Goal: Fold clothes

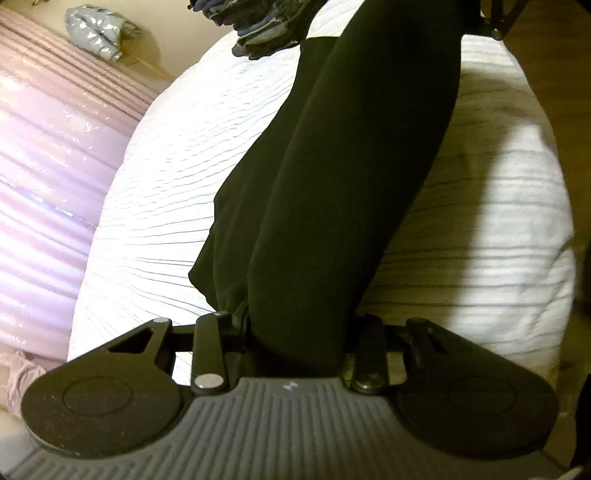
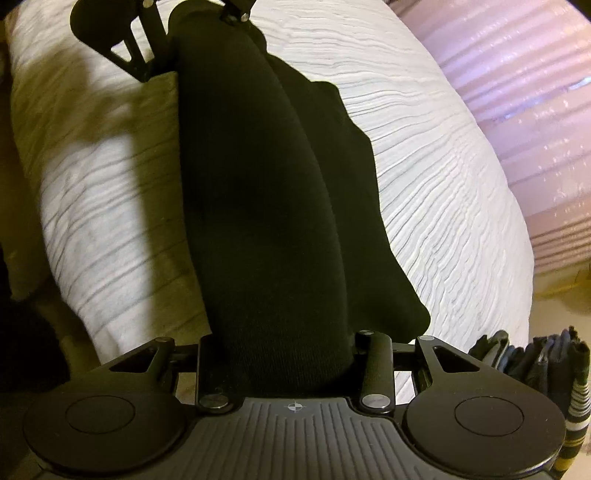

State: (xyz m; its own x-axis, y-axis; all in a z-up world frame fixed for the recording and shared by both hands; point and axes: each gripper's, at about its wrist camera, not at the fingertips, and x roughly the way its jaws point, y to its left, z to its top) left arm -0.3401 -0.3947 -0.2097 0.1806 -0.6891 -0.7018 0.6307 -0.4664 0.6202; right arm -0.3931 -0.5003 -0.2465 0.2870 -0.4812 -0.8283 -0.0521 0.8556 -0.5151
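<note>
So we've got a long black garment [image 1: 332, 184] strung out between both tongs, doubled lengthwise by the look of it, with a second layer peeking out along one edge. Our left tongs [image 1: 295, 332] are clamped on one end of it, and our right tongs [image 2: 291, 362] are pinched on the other end, so it hangs taut just above the bed [image 1: 166, 184].

Progress-wise, our guess is we're mid-fold: one lengthwise fold seems to be in already, and bringing the ends together and laying it down would be what's left. Can't tell whether it's trousers or something else though.

Going left to right in the left view: pink shiny curtain [image 1: 48, 147], a silvery puffy thing [image 1: 96, 31] on the floor beyond it, then the white ribbed bedspread, and a pile of dark clothes [image 1: 258, 29] at the far end of the bed. The right view shows a folded dark stack [image 2: 535, 369] with something striped by the bed's edge.
</note>
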